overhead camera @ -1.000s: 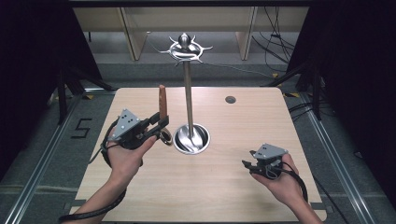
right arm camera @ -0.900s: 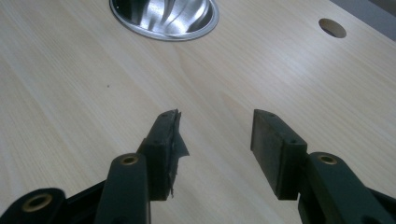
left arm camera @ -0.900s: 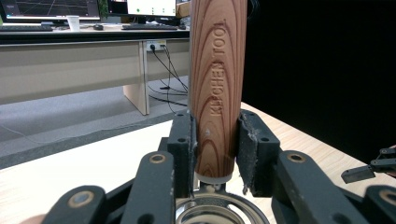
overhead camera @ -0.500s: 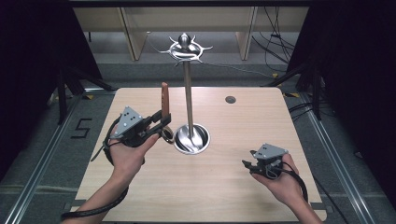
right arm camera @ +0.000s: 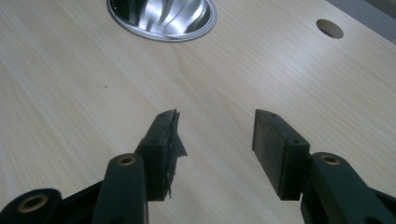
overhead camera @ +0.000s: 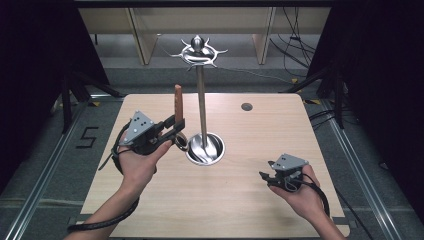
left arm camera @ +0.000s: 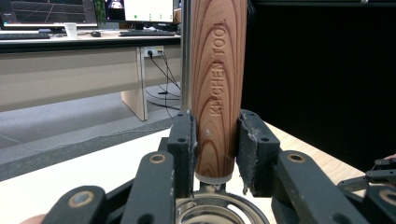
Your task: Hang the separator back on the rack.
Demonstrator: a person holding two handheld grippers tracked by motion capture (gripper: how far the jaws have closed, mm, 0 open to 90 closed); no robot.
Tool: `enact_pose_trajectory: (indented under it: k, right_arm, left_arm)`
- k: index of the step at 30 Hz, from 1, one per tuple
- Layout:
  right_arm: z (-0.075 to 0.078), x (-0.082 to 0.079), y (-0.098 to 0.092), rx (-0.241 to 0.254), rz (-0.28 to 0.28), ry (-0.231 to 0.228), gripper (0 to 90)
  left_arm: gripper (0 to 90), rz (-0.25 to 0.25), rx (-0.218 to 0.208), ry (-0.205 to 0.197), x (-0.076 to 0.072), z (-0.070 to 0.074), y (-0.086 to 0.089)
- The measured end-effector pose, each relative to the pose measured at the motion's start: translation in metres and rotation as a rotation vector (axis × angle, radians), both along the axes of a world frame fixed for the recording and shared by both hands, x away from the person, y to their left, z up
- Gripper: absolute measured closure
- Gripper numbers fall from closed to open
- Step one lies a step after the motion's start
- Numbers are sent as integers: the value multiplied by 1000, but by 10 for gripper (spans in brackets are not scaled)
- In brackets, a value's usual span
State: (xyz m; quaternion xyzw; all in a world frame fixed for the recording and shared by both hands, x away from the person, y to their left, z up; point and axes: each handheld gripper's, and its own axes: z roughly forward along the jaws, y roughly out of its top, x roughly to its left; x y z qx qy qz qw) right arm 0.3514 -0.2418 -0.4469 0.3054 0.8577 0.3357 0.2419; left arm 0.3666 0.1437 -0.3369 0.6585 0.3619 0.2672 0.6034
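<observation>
My left gripper (overhead camera: 177, 125) is shut on a wooden handle (overhead camera: 178, 102) stamped "KITCHEN TOOL" (left arm camera: 218, 84). The handle stands upright, and the tool's metal ring end (overhead camera: 181, 141) hangs just below the jaws. Both pads (left arm camera: 184, 140) press on the handle's lower part. Right beside it, to the right, rises a steel stand with a thin pole (overhead camera: 201, 100), a hooked crown (overhead camera: 198, 51) and a round dished base (overhead camera: 205, 148). My right gripper (overhead camera: 265, 176) rests low at the table's right. Its jaws have just been opening, and nothing lies between them (right arm camera: 215, 135).
The pale wooden table (overhead camera: 240, 210) has a small round hole (overhead camera: 246, 106) at its back right. The stand's base (right arm camera: 161, 16) lies ahead of the right gripper. Dark curtains flank the table, and desks with monitors stand beyond it.
My left gripper has drifted slightly right toward the pole with the tool in it. The right hand has stayed where it was.
</observation>
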Motion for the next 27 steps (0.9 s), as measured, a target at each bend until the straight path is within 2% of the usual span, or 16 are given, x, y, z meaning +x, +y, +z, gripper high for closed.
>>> enact_pose_trajectory:
  k: [7, 22, 27]
  right_arm:
    - [0, 0, 0, 1, 0, 1, 511]
    - [0, 0, 0, 1, 2, 0, 509]
    - [0, 0, 0, 0, 2, 0, 509]
  left_arm:
    - [683, -2, 2, -9, 1, 3, -1]
    - [683, 7, -25, -18, 2, 7, -6]
    - [683, 16, -19, -27, 3, 9, -6]
